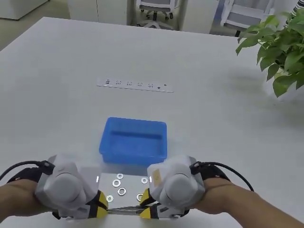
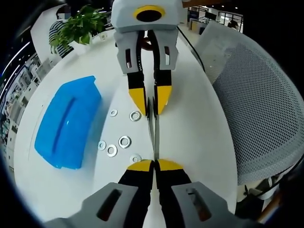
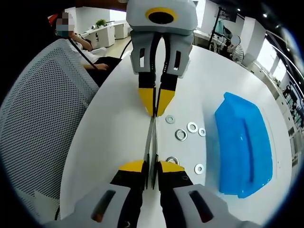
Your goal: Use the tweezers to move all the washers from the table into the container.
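Left gripper (image 2: pixel 154 166) and right gripper (image 3: pixel 151 166) each clench one end of the tweezers (image 2: pixel 154 135), bottom centre of the head view. The washers (image 1: pixel 121 191) lie just above them, below the container (image 1: pixel 133 151). They look light, thin and slippery, so pinch each across its ring.

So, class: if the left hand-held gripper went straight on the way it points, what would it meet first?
The right hand-held gripper, facing the left hand-held gripper head-on along the tweezers both are shut on. The fisheye makes the gap hard to judge.
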{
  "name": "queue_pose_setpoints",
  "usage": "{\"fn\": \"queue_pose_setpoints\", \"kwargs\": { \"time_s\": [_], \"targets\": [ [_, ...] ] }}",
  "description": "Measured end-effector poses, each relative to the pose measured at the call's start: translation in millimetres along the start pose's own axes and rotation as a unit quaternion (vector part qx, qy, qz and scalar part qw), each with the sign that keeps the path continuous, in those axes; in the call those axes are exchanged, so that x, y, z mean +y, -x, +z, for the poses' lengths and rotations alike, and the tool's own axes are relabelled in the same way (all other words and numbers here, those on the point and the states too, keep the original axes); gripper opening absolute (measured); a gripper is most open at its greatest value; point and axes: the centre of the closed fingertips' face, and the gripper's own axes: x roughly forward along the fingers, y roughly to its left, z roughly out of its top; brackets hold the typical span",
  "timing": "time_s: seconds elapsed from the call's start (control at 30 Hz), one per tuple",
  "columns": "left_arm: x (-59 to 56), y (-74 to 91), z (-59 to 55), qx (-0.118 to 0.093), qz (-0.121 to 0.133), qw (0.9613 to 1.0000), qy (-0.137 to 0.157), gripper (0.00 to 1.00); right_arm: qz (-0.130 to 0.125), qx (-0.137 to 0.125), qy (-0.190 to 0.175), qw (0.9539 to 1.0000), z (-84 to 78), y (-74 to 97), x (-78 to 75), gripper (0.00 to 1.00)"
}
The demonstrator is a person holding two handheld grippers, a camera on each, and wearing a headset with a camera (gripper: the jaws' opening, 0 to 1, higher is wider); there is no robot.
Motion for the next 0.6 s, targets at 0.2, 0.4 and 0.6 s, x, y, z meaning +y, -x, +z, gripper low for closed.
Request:
{"fn": "queue_pose_setpoints", "kwargs": {
  "time_s": [0.2, 0.4, 0.6],
  "targets": [
    [0.1, 0.7, -0.4, -0.003, 0.003, 1.0, -0.004, 0.06, -0.002, 0.0, -0.003, 1.0, -0.3, 0.1, 0.1, 0.12],
    [0.9, 4.7, 2.0, -0.006, 0.005, 1.0, -0.005, 0.06, -0.006, -0.004, -0.01, 0.9999, -0.8, 0.2, 0.1, 0.12],
    [1.6, 13.0, 8.6, -0.021, 0.012, 0.9997, -0.009, 0.06, -0.009, -0.002, -0.009, 0.9999, -0.9, 0.3, 0.4, 0.12]
  ]
}}
